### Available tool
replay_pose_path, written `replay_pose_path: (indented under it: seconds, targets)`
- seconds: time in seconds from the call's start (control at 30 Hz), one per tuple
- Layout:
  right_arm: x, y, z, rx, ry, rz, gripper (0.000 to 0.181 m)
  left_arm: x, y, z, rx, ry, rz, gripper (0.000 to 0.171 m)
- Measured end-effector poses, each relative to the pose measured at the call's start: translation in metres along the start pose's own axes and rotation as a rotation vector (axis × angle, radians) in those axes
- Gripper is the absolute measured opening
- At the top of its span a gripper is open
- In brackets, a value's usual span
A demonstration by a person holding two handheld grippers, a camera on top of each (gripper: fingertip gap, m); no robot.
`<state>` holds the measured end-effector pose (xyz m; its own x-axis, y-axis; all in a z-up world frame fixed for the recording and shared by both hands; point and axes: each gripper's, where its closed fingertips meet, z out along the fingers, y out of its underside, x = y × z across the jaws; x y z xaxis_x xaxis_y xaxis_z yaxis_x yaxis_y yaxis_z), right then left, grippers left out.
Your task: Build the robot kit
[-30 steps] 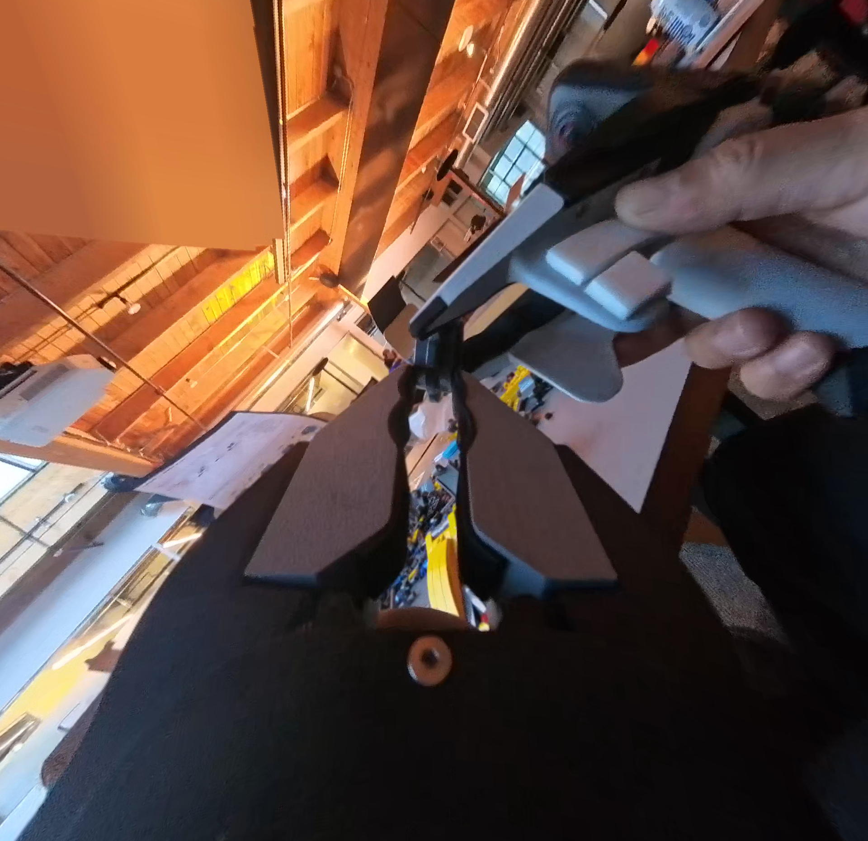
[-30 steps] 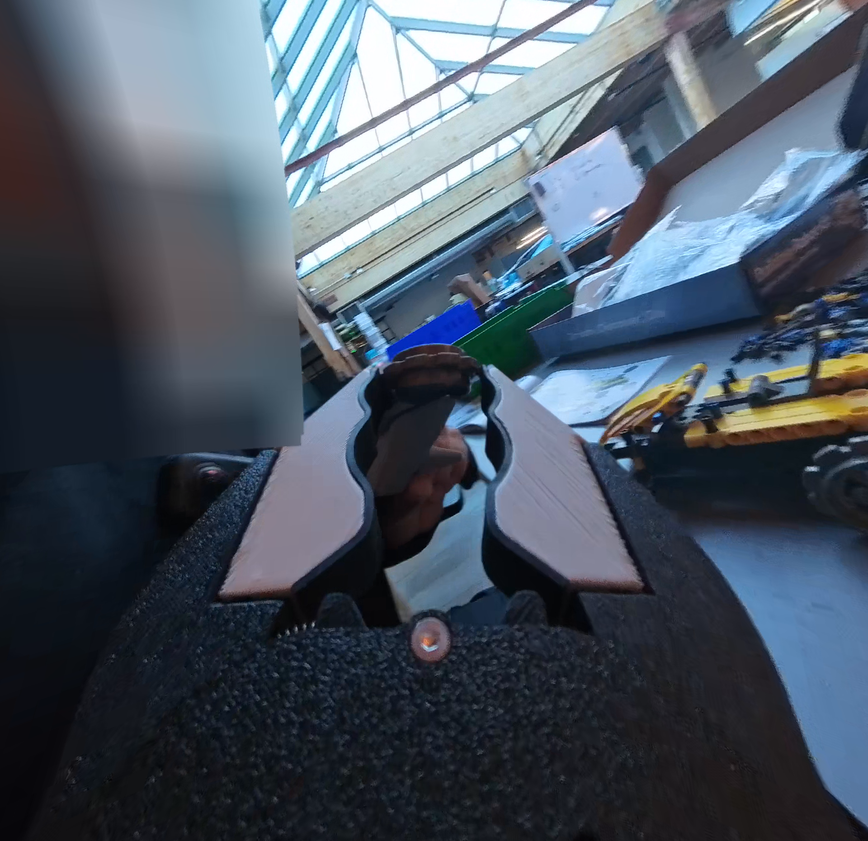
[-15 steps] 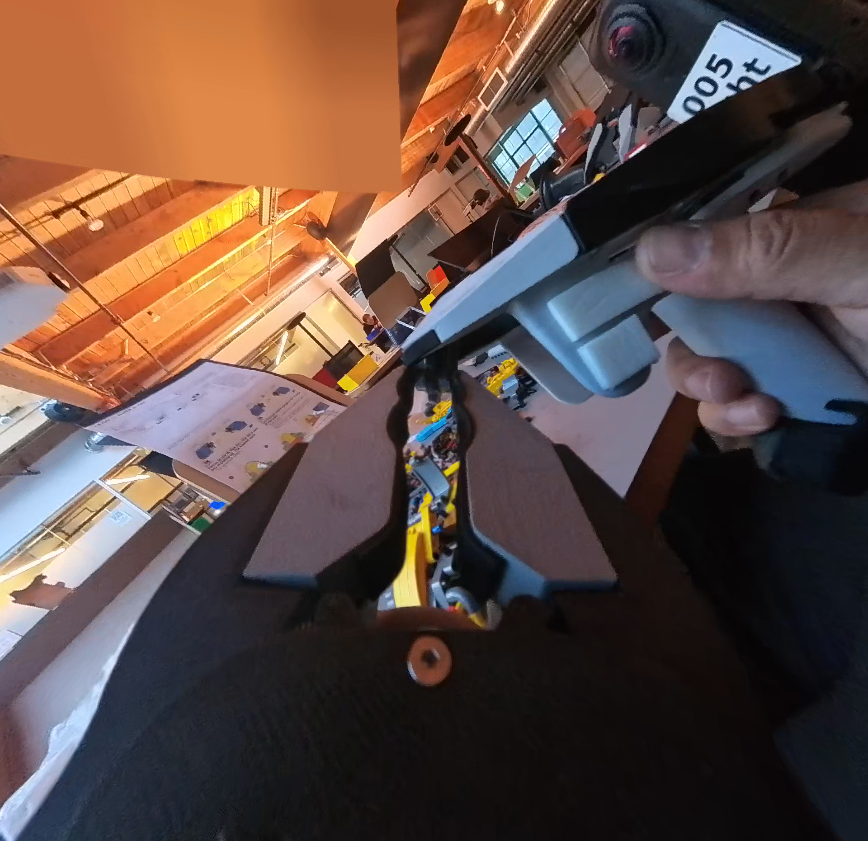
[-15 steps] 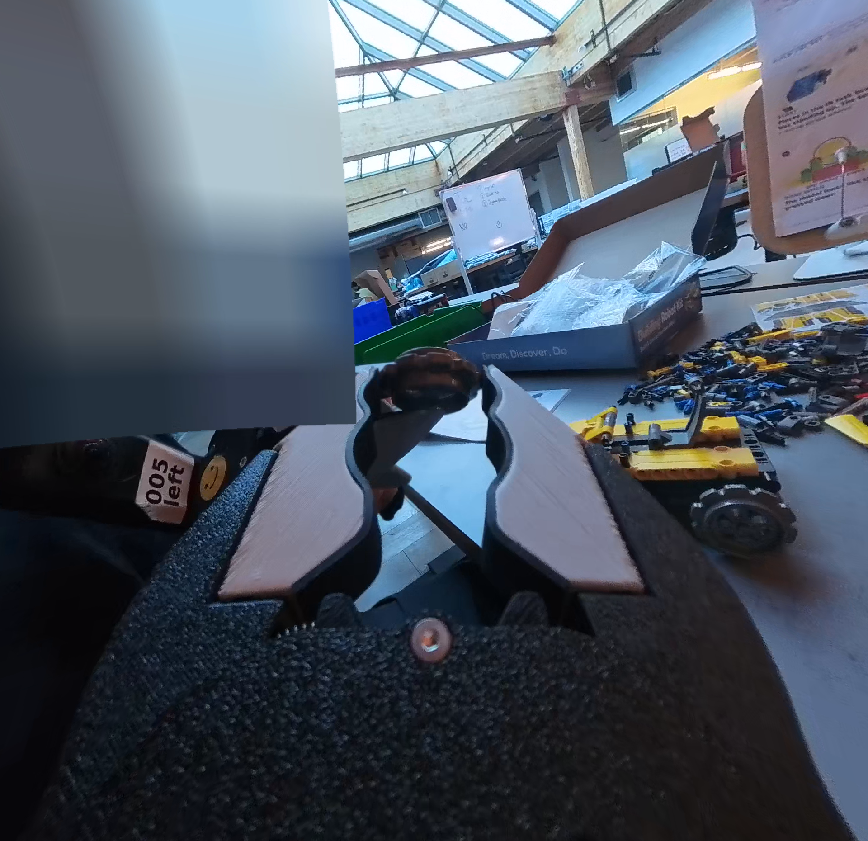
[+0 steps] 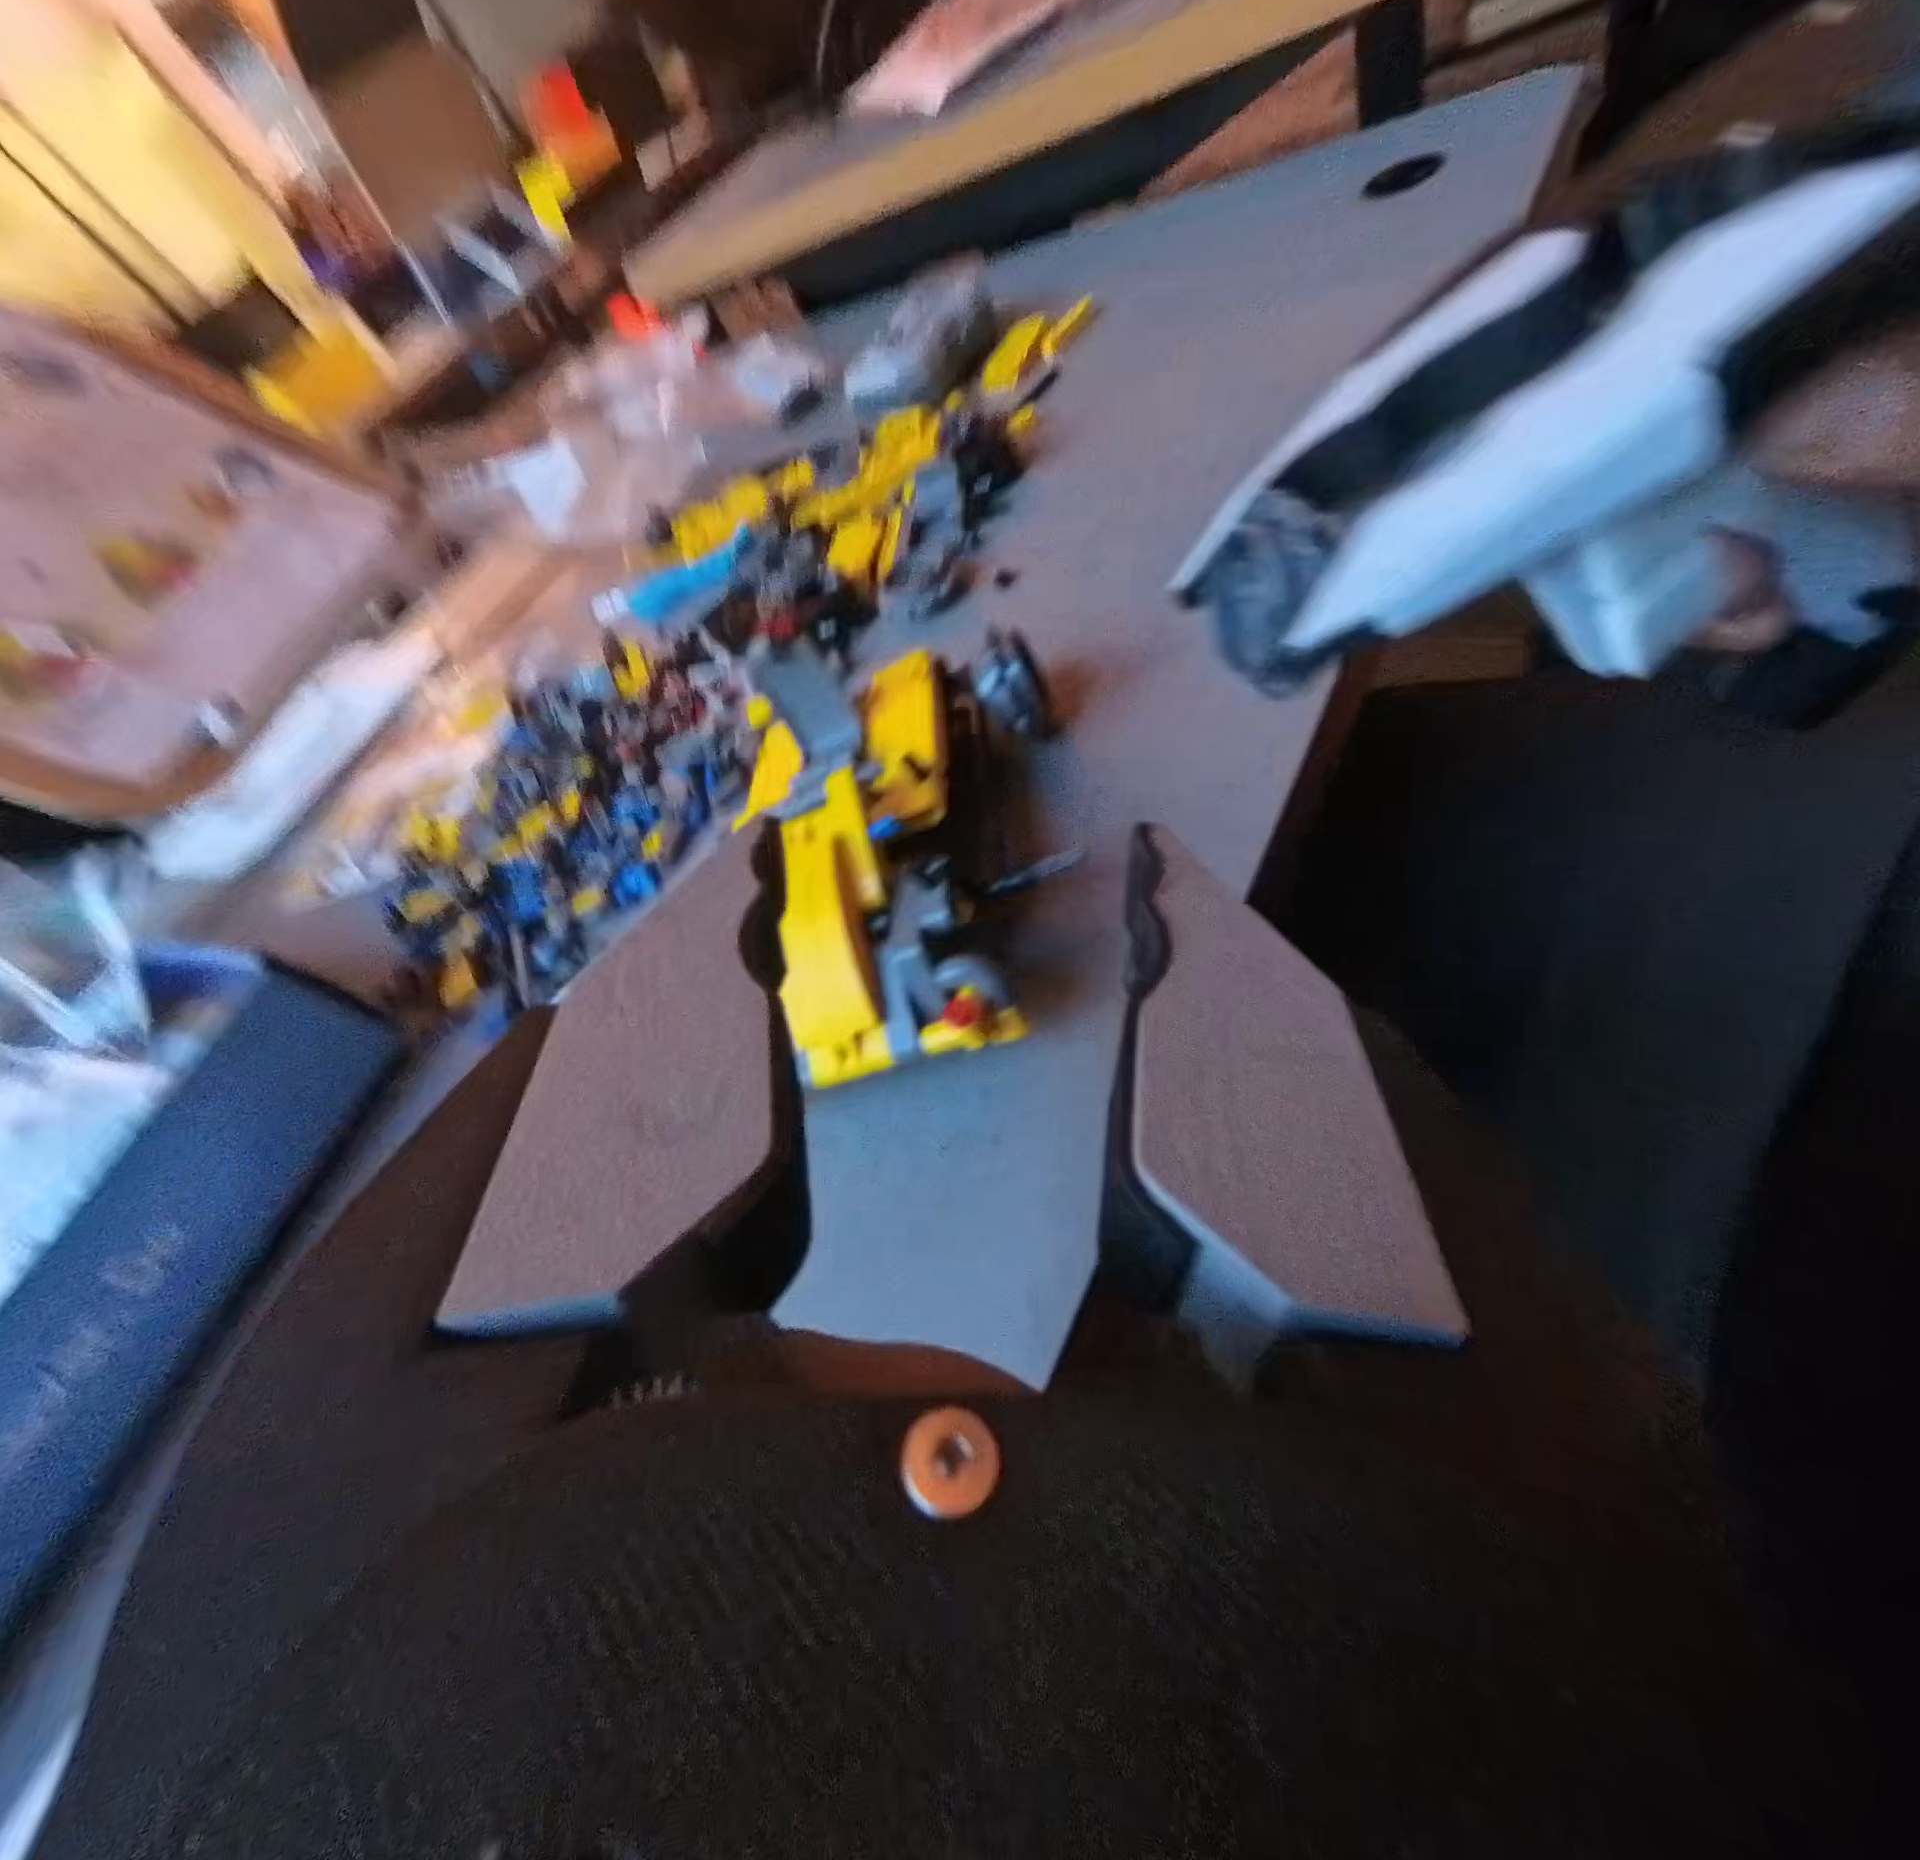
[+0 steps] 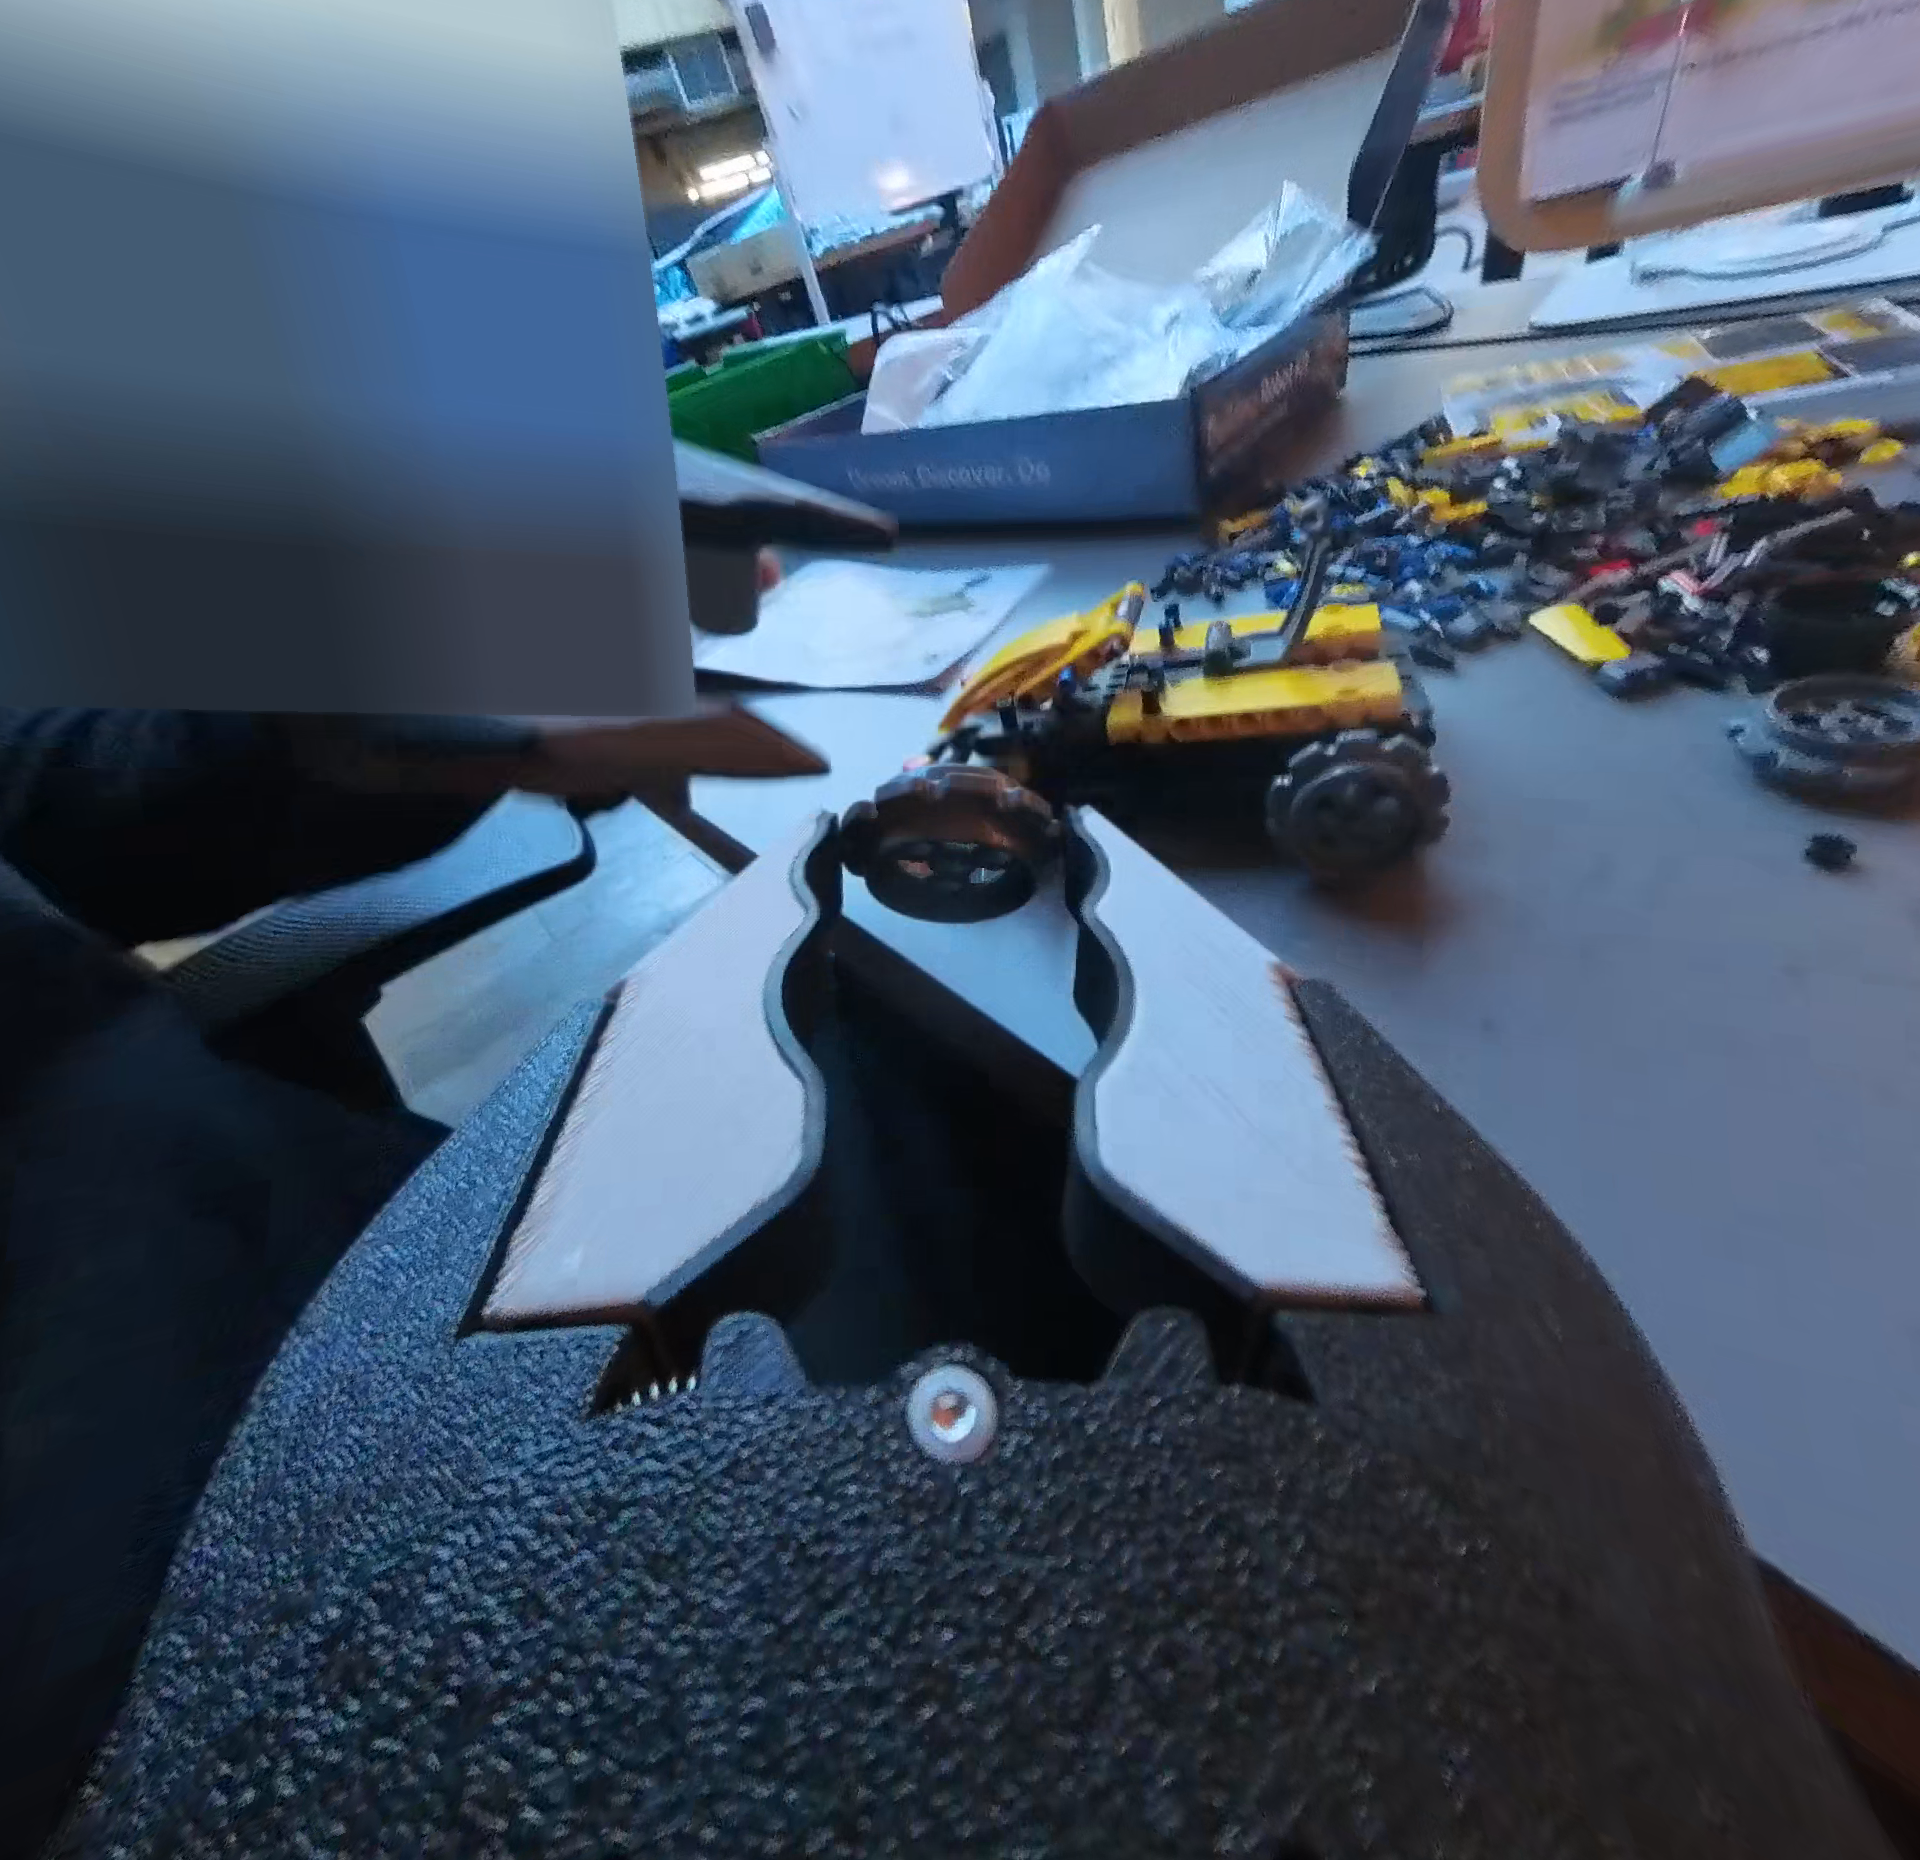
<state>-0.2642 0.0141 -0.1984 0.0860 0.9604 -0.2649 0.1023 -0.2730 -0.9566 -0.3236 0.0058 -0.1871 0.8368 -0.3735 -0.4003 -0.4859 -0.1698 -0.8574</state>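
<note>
My right gripper [image 6: 953,849] is shut on a black toy wheel [image 6: 951,860] and holds it above the near edge of the grey table [image 6: 1558,1083]. A yellow and black brick vehicle [image 6: 1195,704] stands on the table just beyond it. In the blurred left wrist view my left gripper [image 5: 951,875] is open and empty, and the yellow vehicle [image 5: 862,875] lies just ahead between its fingers. The right gripper [image 5: 1558,460] shows there at the upper right, in a hand, with the dark wheel [image 5: 1262,584] at its tip.
A pile of small loose brick parts [image 6: 1558,543] covers the table beyond the vehicle. A blue box with clear plastic bags [image 6: 1091,397] stands behind. A loose wheel [image 6: 1839,730] lies at the right. A paper booklet [image 6: 873,615] lies left. A chair armrest [image 6: 416,875] sits below the table edge.
Both views have swung down from the ceiling to the table. My left gripper has opened and come away from the right gripper's tip. The right gripper still holds the wheel.
</note>
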Motion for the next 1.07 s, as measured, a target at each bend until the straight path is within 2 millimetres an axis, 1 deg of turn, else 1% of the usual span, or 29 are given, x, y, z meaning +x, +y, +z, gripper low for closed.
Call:
replay_pose_path:
  seconds: [0.03, 0.07, 0.1, 0.13, 0.2, 0.27, 0.33, 0.37, 0.53, 0.57, 0.7, 0.77, 0.83, 0.93, 1.07]
  targets:
    - [0.0, 0.005, 0.003, -0.01, 0.0, 0.006, 0.042, -0.012, 0.009, 0.004, -0.055, 0.035, -0.092, 0.072]
    - [0.0, 0.008, 0.006, -0.013, -0.002, 0.013, 0.042, -0.02, 0.018, 0.01, -0.107, 0.081, -0.185, 0.081]
    - [0.0, 0.011, 0.008, -0.02, 0.001, 0.015, 0.042, -0.024, 0.024, 0.016, -0.148, 0.131, -0.26, 0.085]
    - [0.002, 0.014, 0.01, -0.034, 0.014, 0.008, 0.042, -0.027, 0.028, 0.022, -0.174, 0.168, -0.305, 0.085]
    - [0.007, 0.018, 0.013, -0.056, 0.038, -0.013, 0.042, -0.033, 0.035, 0.033, -0.206, 0.195, -0.342, 0.082]
    - [0.011, 0.02, 0.014, -0.07, 0.051, -0.017, 0.042, -0.03, 0.048, 0.043, -0.268, 0.22, -0.34, 0.085]
    - [0.013, 0.022, 0.016, -0.082, 0.059, -0.017, 0.042, -0.022, 0.061, 0.049, -0.341, 0.258, -0.354, 0.089]
    - [0.014, 0.023, 0.018, -0.088, 0.06, -0.018, 0.042, -0.019, 0.065, 0.051, -0.354, 0.267, -0.356, 0.092]
    - [0.016, 0.033, 0.028, -0.129, 0.067, -0.016, 0.042, -0.02, 0.065, 0.054, -0.341, 0.262, -0.354, 0.086]
    - [0.017, 0.034, 0.029, -0.134, 0.068, -0.003, 0.042, -0.021, 0.065, 0.054, -0.333, 0.261, -0.359, 0.081]
    - [0.017, 0.034, 0.031, -0.147, 0.08, 0.008, 0.042, -0.021, 0.065, 0.054, -0.318, 0.251, -0.365, 0.081]
    - [0.018, 0.037, 0.031, -0.175, 0.098, 0.0, 0.042, -0.018, 0.064, 0.053, -0.322, 0.235, -0.357, 0.081]
    - [0.017, 0.04, 0.03, -0.188, 0.101, 0.01, 0.042, -0.01, 0.06, 0.051, -0.317, 0.235, -0.362, 0.081]
    - [0.014, 0.042, 0.021, -0.178, 0.113, 0.023, 0.042, 0.002, 0.056, 0.047, -0.305, 0.235, -0.356, 0.081]
    - [0.005, 0.043, 0.005, -0.134, 0.102, 0.014, 0.042, 0.008, 0.055, 0.044, -0.294, 0.219, -0.352, 0.081]
